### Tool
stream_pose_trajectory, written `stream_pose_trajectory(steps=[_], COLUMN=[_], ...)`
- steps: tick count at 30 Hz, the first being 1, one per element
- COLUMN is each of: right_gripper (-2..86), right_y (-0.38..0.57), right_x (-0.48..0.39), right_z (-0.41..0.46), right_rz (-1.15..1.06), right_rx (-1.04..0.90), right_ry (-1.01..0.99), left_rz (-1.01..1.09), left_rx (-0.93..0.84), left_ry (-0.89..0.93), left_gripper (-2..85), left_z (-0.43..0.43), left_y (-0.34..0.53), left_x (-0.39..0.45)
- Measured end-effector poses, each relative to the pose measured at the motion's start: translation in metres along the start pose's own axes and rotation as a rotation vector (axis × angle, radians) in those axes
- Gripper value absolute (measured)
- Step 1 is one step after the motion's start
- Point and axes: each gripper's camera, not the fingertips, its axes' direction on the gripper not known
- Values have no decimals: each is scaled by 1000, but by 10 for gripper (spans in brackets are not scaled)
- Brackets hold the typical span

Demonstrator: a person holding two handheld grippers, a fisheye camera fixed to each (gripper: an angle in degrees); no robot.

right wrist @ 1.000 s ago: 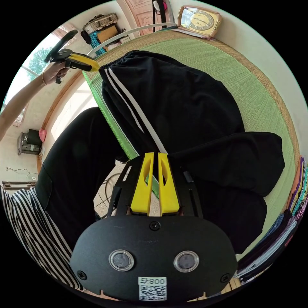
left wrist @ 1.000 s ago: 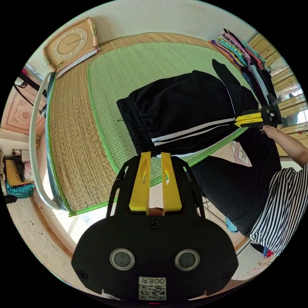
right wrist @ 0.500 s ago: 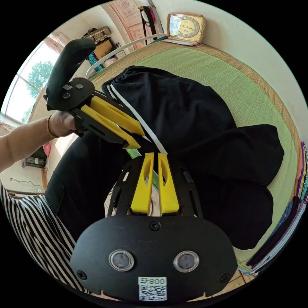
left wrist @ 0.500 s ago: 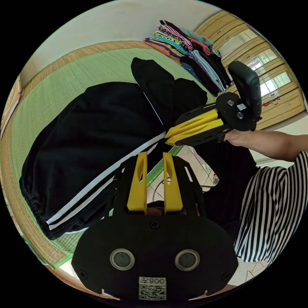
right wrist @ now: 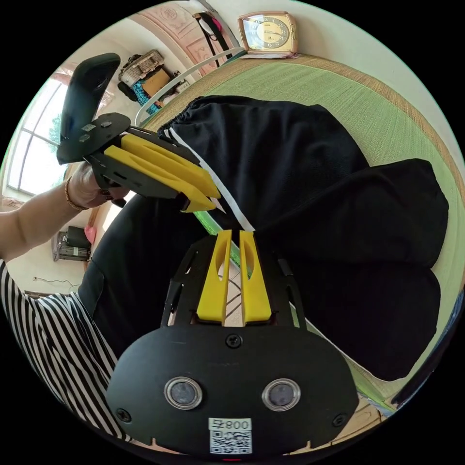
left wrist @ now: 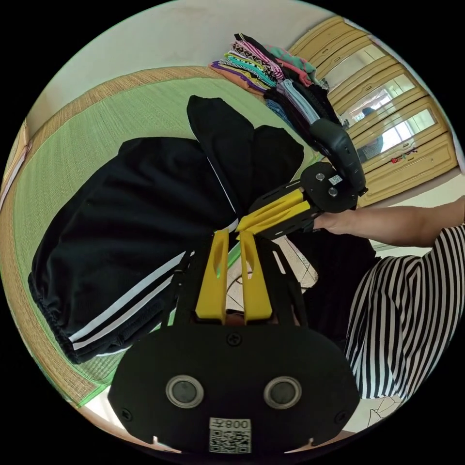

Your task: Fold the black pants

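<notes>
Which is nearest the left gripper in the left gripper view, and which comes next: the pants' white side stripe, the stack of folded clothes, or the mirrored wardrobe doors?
1. White side stripe, right at the left gripper tips.
2. Stack of folded clothes, past the black pants on the green mat.
3. Mirrored wardrobe doors, behind the stack.

Green woven mat, stacked folded clothes, wooden wardrobe, clock.

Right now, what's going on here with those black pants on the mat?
A person in a striped top is folding the black pants, which lie on the green mat with the legs doubled over the seat. Both tongs meet at the near edge, by the white side stripe: the left tongs and the right tongs look nearly closed at the fabric edge, though a firm pinch can't be confirmed. A stack of folded clothes sits beyond.
</notes>
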Motion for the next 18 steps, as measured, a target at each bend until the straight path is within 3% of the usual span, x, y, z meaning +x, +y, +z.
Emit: stream_pose_trajectory(steps=[7, 18], right_gripper=[63, 80], right_y=[22, -53], right_x=[49, 191], right_z=[-65, -174], right_rz=[175, 439], right_rx=[105, 159], right_ry=[-159, 140], left_rz=[-153, -208], left_rx=[50, 21], left_ry=[144, 212], left_gripper=[73, 82], left_z=[36, 79], left_y=[-51, -115], left_x=[-34, -58])
